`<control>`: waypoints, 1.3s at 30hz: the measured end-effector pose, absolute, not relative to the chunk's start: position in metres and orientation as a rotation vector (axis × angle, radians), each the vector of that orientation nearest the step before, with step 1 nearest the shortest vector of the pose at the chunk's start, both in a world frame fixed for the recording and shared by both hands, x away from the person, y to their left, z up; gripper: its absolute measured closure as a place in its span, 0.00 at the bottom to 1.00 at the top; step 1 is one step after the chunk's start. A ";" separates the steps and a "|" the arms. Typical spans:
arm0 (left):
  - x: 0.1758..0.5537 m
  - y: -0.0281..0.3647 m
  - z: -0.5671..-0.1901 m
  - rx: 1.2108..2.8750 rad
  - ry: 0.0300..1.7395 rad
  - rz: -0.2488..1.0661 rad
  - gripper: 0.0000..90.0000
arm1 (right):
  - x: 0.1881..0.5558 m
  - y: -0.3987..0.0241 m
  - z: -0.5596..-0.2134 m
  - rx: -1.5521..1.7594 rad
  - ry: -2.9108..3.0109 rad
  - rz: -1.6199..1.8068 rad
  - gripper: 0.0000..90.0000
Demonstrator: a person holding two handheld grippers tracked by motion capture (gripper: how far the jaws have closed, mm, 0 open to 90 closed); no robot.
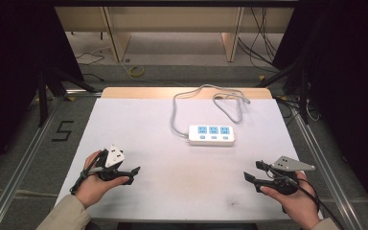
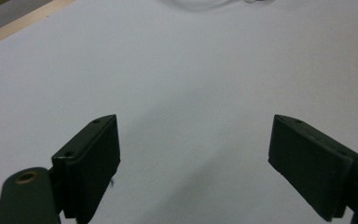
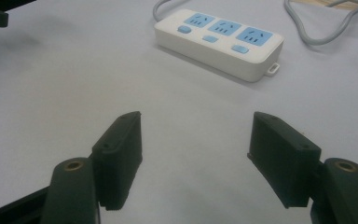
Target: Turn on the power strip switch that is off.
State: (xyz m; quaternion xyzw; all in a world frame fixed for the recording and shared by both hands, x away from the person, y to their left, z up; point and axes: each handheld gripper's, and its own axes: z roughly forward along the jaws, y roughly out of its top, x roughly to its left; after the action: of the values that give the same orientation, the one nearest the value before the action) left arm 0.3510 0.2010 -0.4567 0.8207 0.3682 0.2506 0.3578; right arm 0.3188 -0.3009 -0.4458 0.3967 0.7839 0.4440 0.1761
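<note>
A white power strip (image 1: 212,134) with three blue sockets lies flat at the table's middle back. Its grey cable (image 1: 223,97) loops behind it toward the far edge. In the high view my left gripper (image 1: 133,175) rests at the front left, jaws open and pointing right, nothing between them. At the front right my right gripper (image 1: 253,171) points left, also open and empty. The right gripper view has the power strip (image 3: 219,44) ahead of the open right gripper (image 3: 196,119), well apart from it. Bare white table lies ahead of the open left gripper (image 2: 193,123).
The white table (image 1: 172,196) has a wooden strip (image 1: 124,92) along its far edge. Metal rails run along both sides, with a "5" mark (image 1: 63,130) on the floor at left. Beyond the table are shelf legs, a yellow coil (image 1: 136,71) and loose cables.
</note>
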 end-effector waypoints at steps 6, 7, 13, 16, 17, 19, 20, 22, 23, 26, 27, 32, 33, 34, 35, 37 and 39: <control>0.351 0.203 -0.458 2.129 0.956 0.642 0.18 | 0.320 -0.301 -0.447 1.125 2.223 1.218 0.49; 0.351 0.202 -0.458 2.119 0.960 0.644 0.18 | 0.320 -0.301 -0.446 1.106 2.237 1.205 0.55; 0.352 0.201 -0.456 2.113 0.945 0.669 0.18 | 0.320 -0.299 -0.443 1.055 2.255 1.148 0.82; 0.352 0.201 -0.455 2.101 0.949 0.670 0.18 | 0.320 -0.299 -0.439 1.032 2.240 1.125 0.94; 0.352 0.201 -0.456 2.101 0.951 0.672 0.18 | 0.321 -0.298 -0.439 1.025 2.240 1.117 0.97; 0.352 0.201 -0.456 2.101 0.953 0.671 0.18 | 0.322 -0.297 -0.439 1.016 2.243 1.096 1.00; 0.352 0.201 -0.456 2.099 0.954 0.674 0.19 | 0.322 -0.297 -0.439 1.013 2.248 1.089 1.00; 0.352 0.202 -0.455 2.096 0.955 0.680 0.19 | 0.322 -0.295 -0.438 1.008 2.245 1.091 1.00; 0.352 0.202 -0.454 2.092 0.959 0.677 0.19 | 0.322 -0.294 -0.437 1.009 2.241 1.092 1.00; 0.353 0.201 -0.455 2.099 0.955 0.676 0.19 | 0.322 -0.292 -0.434 1.041 2.225 1.095 1.00; 0.353 0.201 -0.455 2.099 0.955 0.675 0.19 | 0.322 -0.291 -0.434 1.045 2.227 1.099 1.00; 0.352 0.201 -0.455 2.096 0.949 0.676 0.19 | 0.325 -0.290 -0.434 1.057 2.215 1.123 1.00; 0.352 0.200 -0.455 2.098 0.948 0.678 0.19 | 0.326 -0.289 -0.433 1.057 2.215 1.121 1.00; 0.352 0.200 -0.455 2.098 0.947 0.678 0.19 | 0.326 -0.289 -0.433 1.057 2.215 1.121 1.00; 0.352 0.200 -0.455 2.097 0.947 0.678 0.19 | 0.328 -0.288 -0.433 1.059 2.209 1.122 1.00; 0.353 0.200 -0.455 2.099 0.944 0.680 0.19 | 0.329 -0.288 -0.433 1.055 2.211 1.125 1.00; 0.353 0.200 -0.455 2.097 0.951 0.677 0.19 | 0.330 -0.287 -0.433 1.048 2.210 1.128 1.00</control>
State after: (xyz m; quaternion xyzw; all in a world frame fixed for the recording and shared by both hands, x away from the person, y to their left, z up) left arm 0.3526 0.2003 -0.4551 0.8145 0.3693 0.2628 0.3622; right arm 0.3303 -0.2870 -0.4328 0.3794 0.8000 0.4084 0.2219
